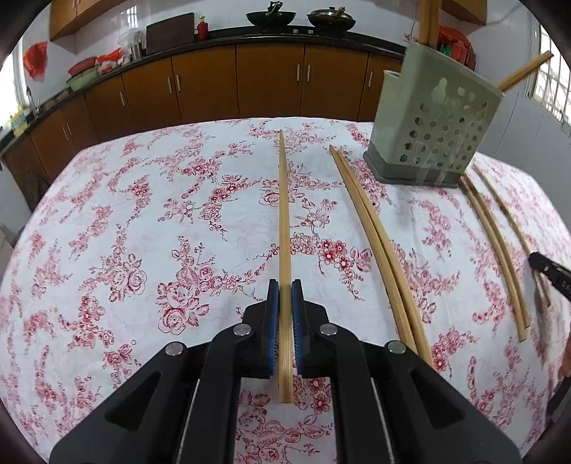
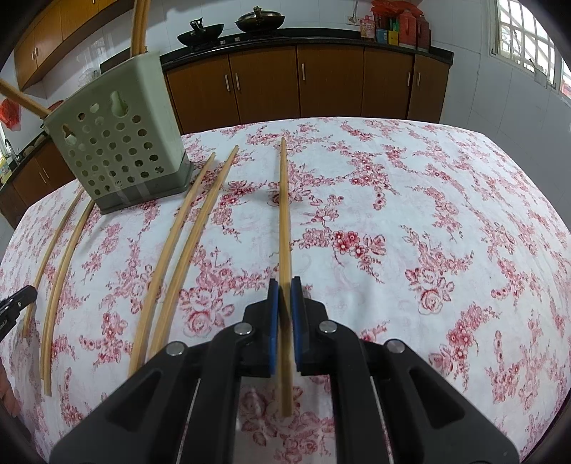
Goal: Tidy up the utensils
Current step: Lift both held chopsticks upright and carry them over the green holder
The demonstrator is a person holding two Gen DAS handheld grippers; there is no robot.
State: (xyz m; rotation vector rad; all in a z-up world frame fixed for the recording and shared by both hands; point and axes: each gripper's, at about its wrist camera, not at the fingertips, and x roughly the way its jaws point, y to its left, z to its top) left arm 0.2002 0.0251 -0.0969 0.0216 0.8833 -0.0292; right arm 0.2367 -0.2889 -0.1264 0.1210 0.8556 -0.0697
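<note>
My left gripper (image 1: 284,285) is shut on a pair of wooden chopsticks (image 1: 284,214) that points away over the floral tablecloth. My right gripper (image 2: 284,283) is shut on another pair of chopsticks (image 2: 284,214), also pointing away. A pale green perforated utensil holder (image 1: 435,121) stands on the table with chopsticks sticking out of its top; it also shows in the right wrist view (image 2: 117,142). Loose chopstick pairs lie on the cloth on both sides of the holder (image 1: 378,242) (image 1: 496,246) (image 2: 178,250) (image 2: 60,264).
The table with the red floral cloth (image 1: 142,232) fills both views. Beyond it runs a brown kitchen cabinet row (image 1: 267,82) with two woks (image 1: 271,16) on the black counter. The other gripper's tip shows at each view's edge (image 1: 549,271) (image 2: 18,303).
</note>
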